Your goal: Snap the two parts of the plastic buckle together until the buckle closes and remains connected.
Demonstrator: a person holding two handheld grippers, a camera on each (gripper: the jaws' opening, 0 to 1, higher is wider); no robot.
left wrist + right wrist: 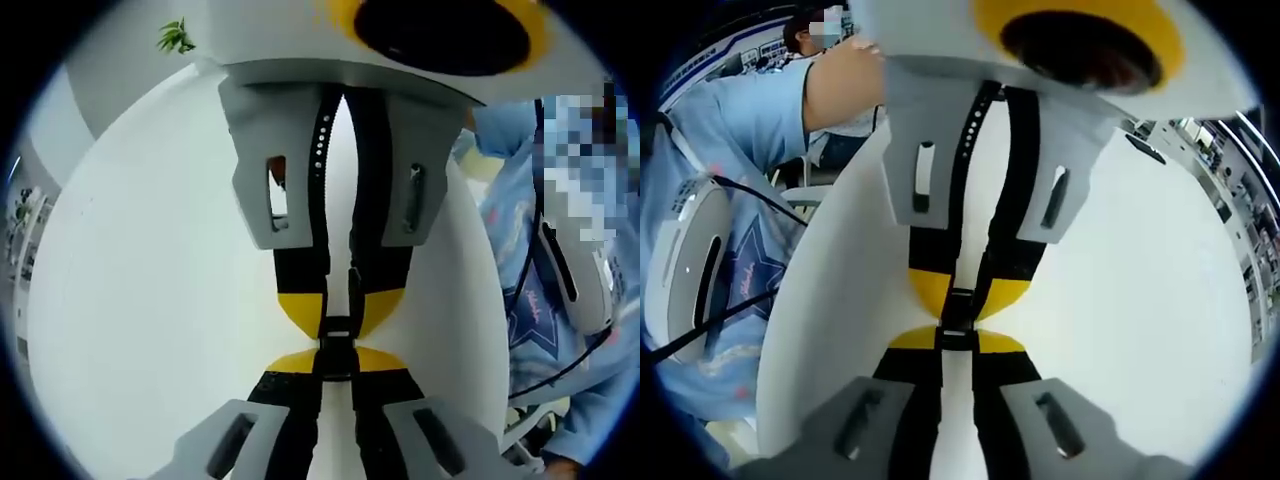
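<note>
Buckle position: the black plastic buckle (338, 350) hangs above the white table (150, 300), pinched between the yellow-tipped noses of the two grippers, which face each other head-on. In the right gripper view it sits at the same meeting point (954, 318).

Left gripper (338, 372): jaws drawn in tight, clamped on the near half of the buckle; it enters the right gripper view from the top (958, 290).

Right gripper (954, 340): likewise closed on its own half of the buckle; it enters the left gripper view from above (338, 318).

Joint condition: the halves touch or overlap at the centre. Whether the latch has clicked home cannot be told; the pads hide the seam.

Handling judgement: a small, light, rigid moulding with smooth faces, likely to twist or slip if held by a corner. Best held on the flat body of each half, behind the prongs, leaving them free to flex.

Next move, as judged: push straight along the shared axis, no rocking.

Surroundings: a person in a light blue top (730, 150) stands at the table edge.
</note>
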